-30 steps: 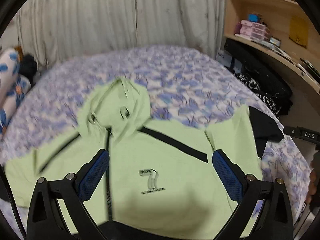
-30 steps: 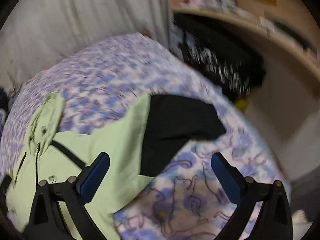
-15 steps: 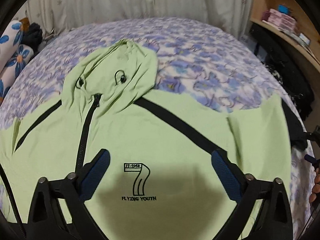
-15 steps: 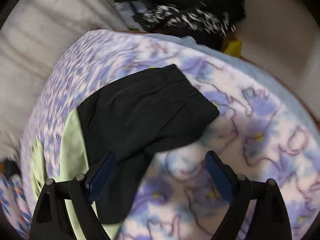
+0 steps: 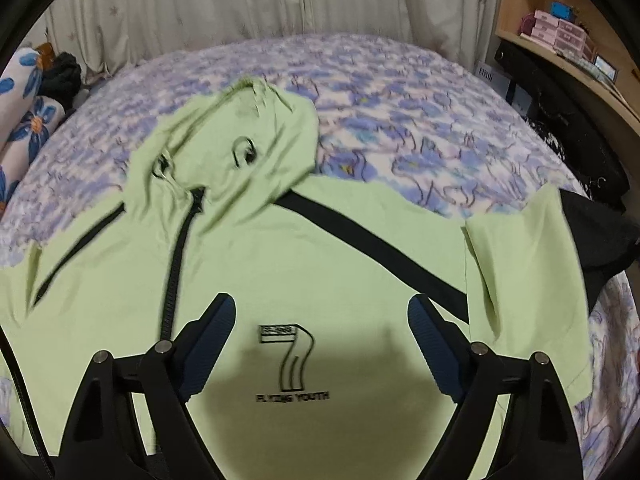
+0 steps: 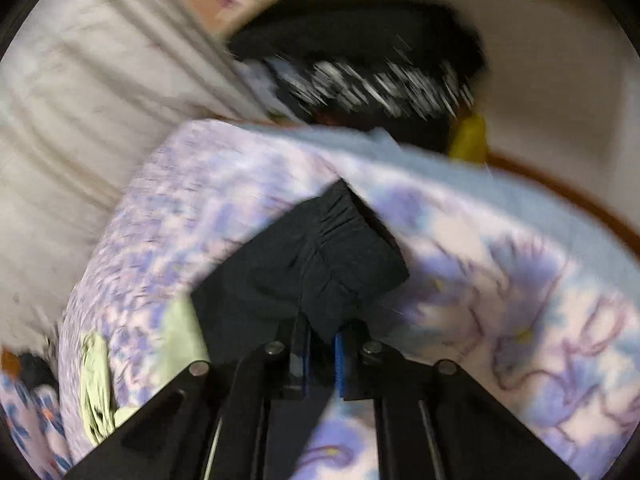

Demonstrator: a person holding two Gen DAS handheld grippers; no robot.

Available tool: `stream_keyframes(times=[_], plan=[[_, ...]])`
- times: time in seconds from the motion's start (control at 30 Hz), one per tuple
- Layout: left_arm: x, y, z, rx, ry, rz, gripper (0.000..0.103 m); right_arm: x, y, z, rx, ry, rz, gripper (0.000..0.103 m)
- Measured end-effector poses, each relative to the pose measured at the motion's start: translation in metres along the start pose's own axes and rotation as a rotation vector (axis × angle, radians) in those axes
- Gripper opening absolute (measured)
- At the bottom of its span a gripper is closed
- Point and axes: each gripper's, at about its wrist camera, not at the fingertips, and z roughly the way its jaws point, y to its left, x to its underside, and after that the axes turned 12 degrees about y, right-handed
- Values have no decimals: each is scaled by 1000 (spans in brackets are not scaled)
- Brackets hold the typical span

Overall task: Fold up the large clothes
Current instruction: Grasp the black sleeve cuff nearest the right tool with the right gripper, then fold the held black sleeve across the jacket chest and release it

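Observation:
A light green hoodie [image 5: 300, 248] with black stripes and a "7" print lies spread face up on the bed, its hood [image 5: 240, 148] pointing away from me. My left gripper [image 5: 320, 300] hovers over the chest print. Its jaws stand wide and are closing a little, and the pads press on nothing. The hoodie's right sleeve ends in a black part [image 5: 592, 232] at the bed's right edge. My right gripper [image 6: 322, 328] is closing on that black sleeve end [image 6: 312, 264], with the cloth bunched between its blue pads.
A purple flowered bedcover [image 5: 400, 100] lies under the hoodie. Behind the bed hangs a pale curtain [image 5: 240, 12]. A wooden shelf with pink boxes [image 5: 560, 32] and a dark pile of clothes [image 5: 560, 112] stand at the right. Flowered pillows [image 5: 24, 120] lie at the left.
The right gripper swung to the black sleeve end and its jaws went from wide to pinched on it. The left gripper dropped closer to the hoodie's chest and narrowed slightly.

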Motion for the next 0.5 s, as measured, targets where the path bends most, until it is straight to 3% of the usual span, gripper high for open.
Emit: stream_keyframes(times=[0.13,0.23,0.37,0.4,0.47,0.5], plan=[[7,15,-31,21,-60,-11,87,20,75,-53,-132,-37,-215,8],[14,32,-52,52,-83,-39,87,59,135,-84,-237,0,-387,8],[29,64,-73,82,-97,-87,87,137,199,-90,-247,100,-602,11],[32,71,-75,90,-93,-95,87,156,207,-84,-232,138,-647,16],[42,91,-76,116,-73,-117,87,195,219,-68,-184,198,-728,39],[46,98,-75,123,-62,-123,87,212,223,-59,-151,218,-755,58]])
